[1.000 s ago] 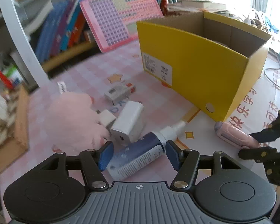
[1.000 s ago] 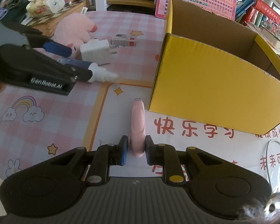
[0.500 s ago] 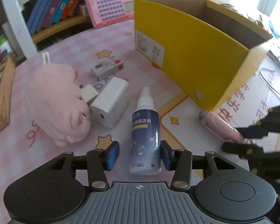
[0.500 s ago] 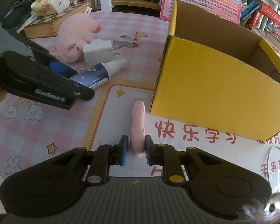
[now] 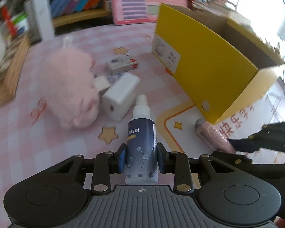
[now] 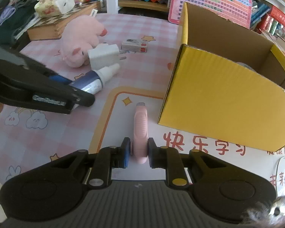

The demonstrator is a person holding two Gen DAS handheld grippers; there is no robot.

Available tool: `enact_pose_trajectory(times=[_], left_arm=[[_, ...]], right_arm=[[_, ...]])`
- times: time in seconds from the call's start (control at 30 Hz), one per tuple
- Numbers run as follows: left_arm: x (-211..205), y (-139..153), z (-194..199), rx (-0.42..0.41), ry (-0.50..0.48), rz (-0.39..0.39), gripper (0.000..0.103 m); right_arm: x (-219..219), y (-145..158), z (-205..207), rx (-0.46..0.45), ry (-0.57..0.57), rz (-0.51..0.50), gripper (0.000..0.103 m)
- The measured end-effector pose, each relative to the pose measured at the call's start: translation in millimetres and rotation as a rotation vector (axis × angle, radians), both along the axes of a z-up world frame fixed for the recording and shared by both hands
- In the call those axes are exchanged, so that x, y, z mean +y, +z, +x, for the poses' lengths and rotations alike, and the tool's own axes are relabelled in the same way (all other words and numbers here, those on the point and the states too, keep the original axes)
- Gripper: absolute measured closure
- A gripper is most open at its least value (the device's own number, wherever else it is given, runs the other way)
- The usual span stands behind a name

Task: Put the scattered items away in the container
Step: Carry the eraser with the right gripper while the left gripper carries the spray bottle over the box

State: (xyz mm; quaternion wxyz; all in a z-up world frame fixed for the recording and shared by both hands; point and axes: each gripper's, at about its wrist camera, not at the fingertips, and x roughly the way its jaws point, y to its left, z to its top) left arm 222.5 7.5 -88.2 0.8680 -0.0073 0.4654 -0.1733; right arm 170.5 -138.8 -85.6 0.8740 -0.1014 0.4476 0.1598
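My left gripper (image 5: 141, 158) is shut on a dark blue spray bottle (image 5: 141, 144) with a white cap that points away from me; the bottle also shows in the right wrist view (image 6: 94, 80). My right gripper (image 6: 138, 153) is shut on a pink comb-like tool (image 6: 140, 131) lying on the mat; the tool also shows in the left wrist view (image 5: 212, 135). The open yellow cardboard box (image 6: 218, 93) stands to the right, its near corner close to the pink tool; it also shows in the left wrist view (image 5: 205, 62).
A pink plush pig (image 6: 81, 39), a white charger block (image 6: 103, 56) and a small white and red carton (image 6: 134, 46) lie on the pink checked mat (image 6: 28, 129). A wooden chessboard box (image 6: 62, 22) with a tissue pack sits far left. Bookshelves stand behind.
My left gripper has turned, lined up along the spray bottle and shut on it. My right gripper stays shut on the pink tool, which has not moved.
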Motion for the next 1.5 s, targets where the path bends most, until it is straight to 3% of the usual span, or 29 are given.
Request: enact_pose_trajectory(times=[0.1, 0.27, 0.73, 1.1, 1.5], left_arm=[[16.3, 5.2, -16.8, 0.007, 0.070, -0.080, 0.073], [39.1, 17.3, -47.9, -0.003, 0.144, -0.132, 0.073], [69.1, 41.7, -114.4, -0.007, 0.226, -0.183, 0.072], [64.0, 59.0, -139.4, -0.049, 0.192, -0.198, 0.072], [29.9, 63.5, -142.5, -0.051, 0.078, -0.229, 0.072]], right_arm=[[2.1, 5.2, -8.3, 0.015, 0.025, 0.031, 0.085], [12.5, 17.1, -23.5, 0.018, 0.076, 0.064, 0.085], [20.5, 47.4, -65.1, -0.024, 0.133, 0.101, 0.085], [11.9, 60.4, -93.7, -0.051, 0.074, 0.126, 0.085], [-19.3, 68.6, -114.6, -0.074, -0.031, 0.103, 0.085]])
